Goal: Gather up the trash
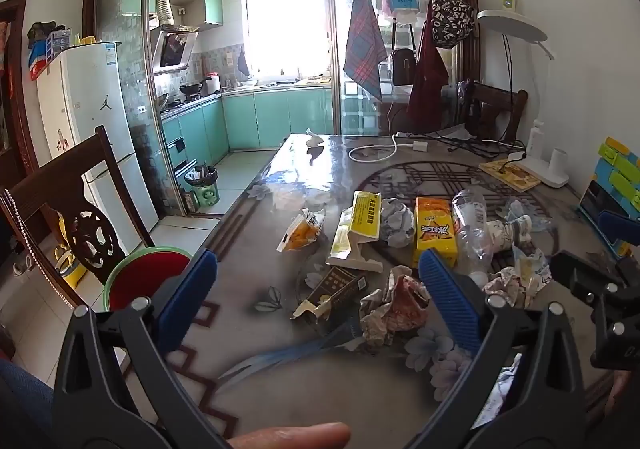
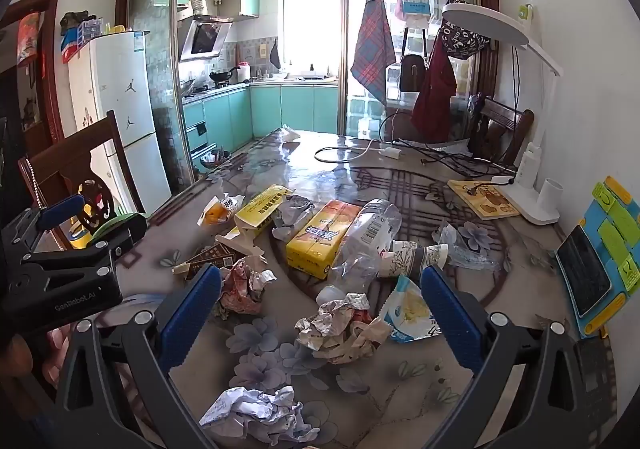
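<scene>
The job looks like it is only starting: trash lies all over the bench (image 2: 500, 289) and nothing has been picked up yet. The left gripper (image 1: 318, 291) hangs over the near side of the pile with its fingers (image 1: 188, 289) spread wide and nothing between the pads. The right gripper (image 2: 320, 307) is the same, wide open and holding nothing. Between the left fingers, a bit ahead, lie a torn dark carton (image 1: 334, 291) and a crumpled reddish paper ball (image 1: 394, 307), both flat on the bench and not touched. Between the right fingers lies another crumpled paper ball (image 2: 340, 329), with a crushed clear bottle (image 2: 366, 245) and a yellow drink box (image 2: 322, 235) farther off, and a white paper wad (image 2: 256, 417) close under the gripper. A red bin with a green rim (image 1: 146, 277) sits off the left edge of the bench, by the chair; it is probably where the trash should go. The next move, I think, is to go down over one paper ball, put a pad on each side, and squeeze gently.
</scene>
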`<action>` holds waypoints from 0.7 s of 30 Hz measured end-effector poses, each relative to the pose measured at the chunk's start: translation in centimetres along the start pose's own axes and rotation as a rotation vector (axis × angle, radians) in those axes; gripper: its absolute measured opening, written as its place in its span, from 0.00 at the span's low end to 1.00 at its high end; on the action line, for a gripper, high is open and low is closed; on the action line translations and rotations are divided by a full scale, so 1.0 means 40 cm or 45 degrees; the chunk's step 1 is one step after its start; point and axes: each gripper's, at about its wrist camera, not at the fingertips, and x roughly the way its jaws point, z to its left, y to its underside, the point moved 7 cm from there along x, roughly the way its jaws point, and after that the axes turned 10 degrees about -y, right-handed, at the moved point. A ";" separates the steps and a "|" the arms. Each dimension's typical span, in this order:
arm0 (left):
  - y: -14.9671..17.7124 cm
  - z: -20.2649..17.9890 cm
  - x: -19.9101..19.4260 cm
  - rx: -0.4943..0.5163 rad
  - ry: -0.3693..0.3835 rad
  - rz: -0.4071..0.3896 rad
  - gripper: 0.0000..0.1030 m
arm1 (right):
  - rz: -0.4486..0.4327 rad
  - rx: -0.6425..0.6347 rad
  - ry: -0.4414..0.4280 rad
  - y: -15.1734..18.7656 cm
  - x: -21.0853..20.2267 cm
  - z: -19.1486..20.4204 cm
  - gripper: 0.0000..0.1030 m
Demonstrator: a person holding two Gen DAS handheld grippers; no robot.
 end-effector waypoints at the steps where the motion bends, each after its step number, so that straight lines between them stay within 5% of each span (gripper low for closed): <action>1: 0.000 0.000 0.000 0.001 0.000 0.002 0.97 | 0.000 -0.002 0.001 0.000 0.000 0.000 0.94; 21: 0.005 0.003 0.012 0.003 -0.004 0.008 0.97 | 0.004 -0.001 0.001 0.000 0.000 0.000 0.94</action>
